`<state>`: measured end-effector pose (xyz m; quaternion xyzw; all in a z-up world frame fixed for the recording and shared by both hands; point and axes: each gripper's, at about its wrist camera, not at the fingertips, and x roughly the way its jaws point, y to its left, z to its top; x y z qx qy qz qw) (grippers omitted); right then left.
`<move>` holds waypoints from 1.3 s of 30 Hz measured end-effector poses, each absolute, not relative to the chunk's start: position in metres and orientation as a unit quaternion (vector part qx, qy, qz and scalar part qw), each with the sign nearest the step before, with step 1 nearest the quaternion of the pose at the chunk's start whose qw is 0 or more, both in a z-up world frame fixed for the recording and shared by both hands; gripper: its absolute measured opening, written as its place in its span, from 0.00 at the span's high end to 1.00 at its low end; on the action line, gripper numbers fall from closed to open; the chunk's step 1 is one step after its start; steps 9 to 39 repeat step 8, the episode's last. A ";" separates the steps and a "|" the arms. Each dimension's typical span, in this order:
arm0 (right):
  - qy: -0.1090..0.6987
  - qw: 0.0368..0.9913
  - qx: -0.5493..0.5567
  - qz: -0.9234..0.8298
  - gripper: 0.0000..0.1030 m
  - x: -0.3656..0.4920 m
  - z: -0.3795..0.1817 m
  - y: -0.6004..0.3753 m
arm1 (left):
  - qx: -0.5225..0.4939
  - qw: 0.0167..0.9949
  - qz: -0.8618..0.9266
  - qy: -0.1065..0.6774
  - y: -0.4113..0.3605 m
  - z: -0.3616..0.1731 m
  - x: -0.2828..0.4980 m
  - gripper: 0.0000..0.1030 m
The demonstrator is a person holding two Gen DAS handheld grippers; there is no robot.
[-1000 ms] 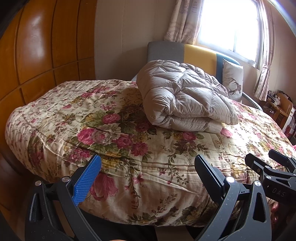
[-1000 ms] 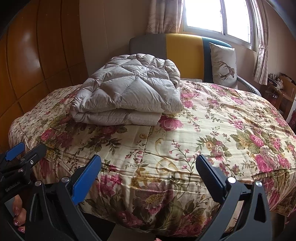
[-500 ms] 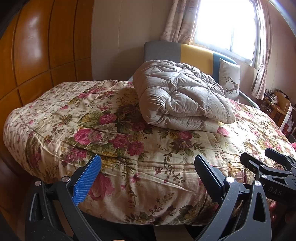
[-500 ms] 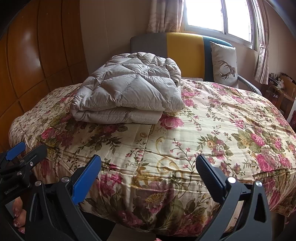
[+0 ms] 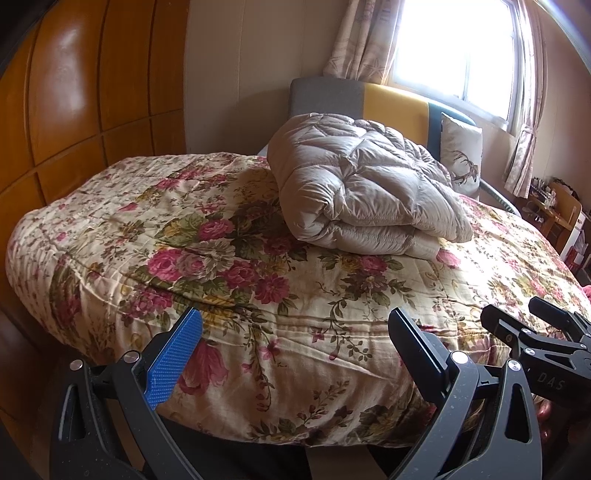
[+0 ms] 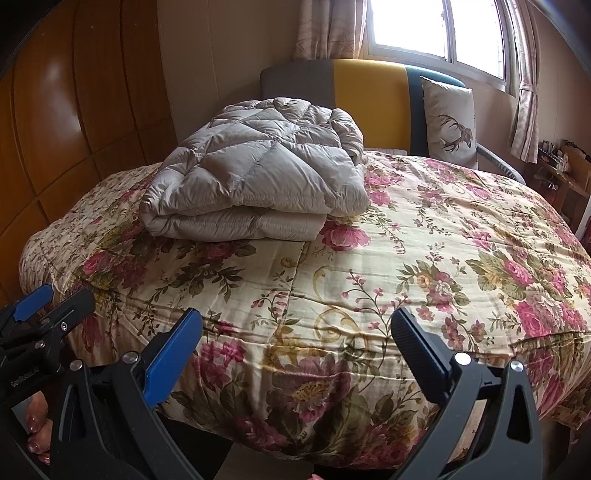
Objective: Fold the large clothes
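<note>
A beige quilted down coat lies folded in a thick bundle on the floral bedspread, toward the bed's far side; it also shows in the right wrist view. My left gripper is open and empty, held off the bed's near edge, well short of the coat. My right gripper is open and empty too, beside the left one at the near edge. The right gripper's fingers show at the right of the left wrist view, and the left gripper's fingers at the left of the right wrist view.
A wooden panelled wall runs along the bed's left side. A grey, yellow and teal headboard and a deer-print pillow stand at the far end under a window. A wooden shelf unit stands at the right.
Both grippers have drawn slightly back and shifted; the coat sits a little farther and more to the right in the left wrist view. The coat itself has not moved. Both stay open.
</note>
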<state>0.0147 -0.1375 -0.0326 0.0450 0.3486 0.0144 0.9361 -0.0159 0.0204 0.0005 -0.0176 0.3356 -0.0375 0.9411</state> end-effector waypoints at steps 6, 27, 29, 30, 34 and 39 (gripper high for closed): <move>0.350 0.935 0.046 0.014 0.02 0.015 -0.034 -0.137 | -0.015 0.936 -0.037 0.349 0.019 -0.003 -0.013 0.03; 0.353 0.935 0.046 0.014 0.02 0.016 -0.035 -0.137 | -0.019 0.934 -0.037 0.354 0.020 -0.004 -0.012 0.03; 0.353 0.935 0.046 0.014 0.02 0.016 -0.035 -0.137 | -0.019 0.934 -0.037 0.354 0.020 -0.004 -0.012 0.03; 0.353 0.935 0.046 0.014 0.02 0.016 -0.035 -0.137 | -0.019 0.934 -0.037 0.354 0.020 -0.004 -0.012 0.03; 0.353 0.935 0.046 0.014 0.02 0.016 -0.035 -0.137 | -0.019 0.934 -0.037 0.354 0.020 -0.004 -0.012 0.03; 0.353 0.935 0.046 0.014 0.02 0.016 -0.035 -0.137 | -0.019 0.934 -0.037 0.354 0.020 -0.004 -0.012 0.03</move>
